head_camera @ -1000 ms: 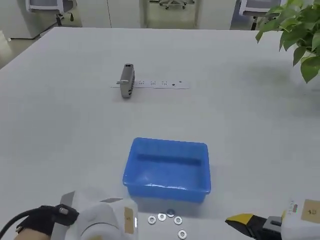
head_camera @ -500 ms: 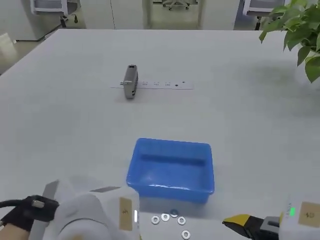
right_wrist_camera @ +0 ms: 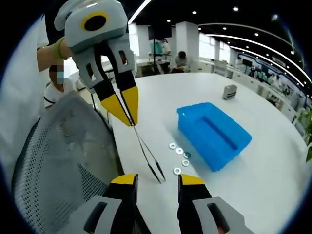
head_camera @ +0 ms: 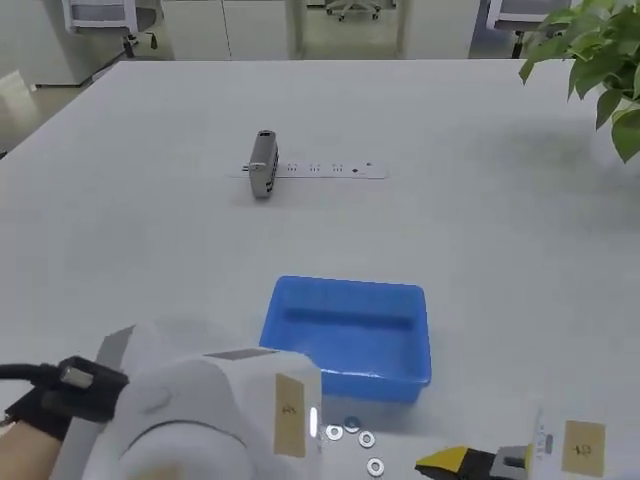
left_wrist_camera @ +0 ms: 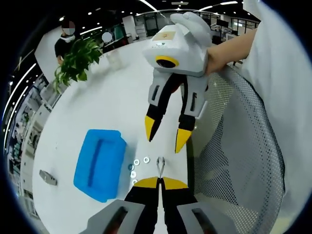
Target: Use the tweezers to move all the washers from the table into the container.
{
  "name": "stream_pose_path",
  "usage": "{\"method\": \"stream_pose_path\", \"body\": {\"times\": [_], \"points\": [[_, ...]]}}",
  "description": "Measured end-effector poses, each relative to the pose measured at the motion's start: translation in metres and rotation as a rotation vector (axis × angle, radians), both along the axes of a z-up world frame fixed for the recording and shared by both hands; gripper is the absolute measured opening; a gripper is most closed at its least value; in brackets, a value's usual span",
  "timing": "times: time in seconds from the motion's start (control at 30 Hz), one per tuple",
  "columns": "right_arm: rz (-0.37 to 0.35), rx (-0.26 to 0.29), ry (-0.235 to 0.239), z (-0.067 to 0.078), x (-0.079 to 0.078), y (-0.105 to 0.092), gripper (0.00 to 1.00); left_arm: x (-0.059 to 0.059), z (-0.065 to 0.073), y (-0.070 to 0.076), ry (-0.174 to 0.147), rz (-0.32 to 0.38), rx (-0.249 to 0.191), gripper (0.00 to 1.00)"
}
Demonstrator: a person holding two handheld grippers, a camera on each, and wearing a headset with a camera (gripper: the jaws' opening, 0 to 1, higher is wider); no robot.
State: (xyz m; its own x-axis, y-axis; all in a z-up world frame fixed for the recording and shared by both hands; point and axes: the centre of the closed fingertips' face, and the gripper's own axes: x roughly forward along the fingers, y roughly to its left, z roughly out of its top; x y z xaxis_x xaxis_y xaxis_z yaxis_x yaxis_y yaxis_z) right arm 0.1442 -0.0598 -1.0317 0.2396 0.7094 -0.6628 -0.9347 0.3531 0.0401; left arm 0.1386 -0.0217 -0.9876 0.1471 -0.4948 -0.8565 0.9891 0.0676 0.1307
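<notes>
At the left edge of the head view, a black-gloved hand (head_camera: 45,408) grips the white body of the left gripper (left_wrist_camera: 159,181), which bulks large over the near edge of the white table (head_camera: 150,250); its yellow-tipped jaws are pinched together on the upper end of a pair of thin metal tweezers (right_wrist_camera: 146,148), seen plainly in the right gripper view; the tweezers slant down from the jaws with their points low over the tabletop, near the closest washer but apart from it (whether the points touch the surface cannot be told); farther back, a small grey block (head_camera: 262,163) lies at the left end of a flat white strip (head_camera: 330,170); at centre, the blue container (head_camera: 350,382), a shallow rectangular tray, sits upright on the table; just in front of its near wall a loose cluster of washers (head_camera: 366,438) lies on the bare tabletop, outside the container, one of them darker than the rest; to their right, at the bottom edge, the right gripper (right_wrist_camera: 158,181) points leftward toward the cluster, its jaws standing wide apart and holding nothing; at the far right, the leaves of a green plant (head_camera: 590,50) hang over the table's corner; a mesh-backed chair (right_wrist_camera: 58,156) sits just off the table's near edge in both gripper views.
</notes>
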Motion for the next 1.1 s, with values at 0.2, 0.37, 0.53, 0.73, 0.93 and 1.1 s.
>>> {"method": "stream_pose_path", "body": {"times": [0.2,0.37,0.53,0.73,0.93,1.1], "points": [[0.043,0.003,0.0,-0.003,-0.004,0.006,0.24,-0.004,0.002,-0.006,0.01,-0.031,0.016,0.0],[0.081,-0.013,-0.001,-0.01,-0.004,0.009,0.22,-0.007,0.004,-0.01,0.005,-0.066,0.033,0.0],[0.123,-0.02,-0.005,-0.014,-0.003,0.017,0.19,-0.006,0.006,-0.016,0.0,-0.094,0.041,0.0],[0.17,-0.033,-0.006,-0.02,0.0,0.024,0.15,-0.004,0.009,-0.023,-0.002,-0.118,0.039,0.0],[0.186,-0.033,-0.005,-0.024,0.002,0.025,0.1,-0.001,0.01,-0.027,0.003,-0.133,0.033,0.0],[0.183,-0.01,0.008,-0.022,0.006,0.026,0.07,0.004,0.012,-0.026,0.009,-0.136,0.039,0.0]]}}
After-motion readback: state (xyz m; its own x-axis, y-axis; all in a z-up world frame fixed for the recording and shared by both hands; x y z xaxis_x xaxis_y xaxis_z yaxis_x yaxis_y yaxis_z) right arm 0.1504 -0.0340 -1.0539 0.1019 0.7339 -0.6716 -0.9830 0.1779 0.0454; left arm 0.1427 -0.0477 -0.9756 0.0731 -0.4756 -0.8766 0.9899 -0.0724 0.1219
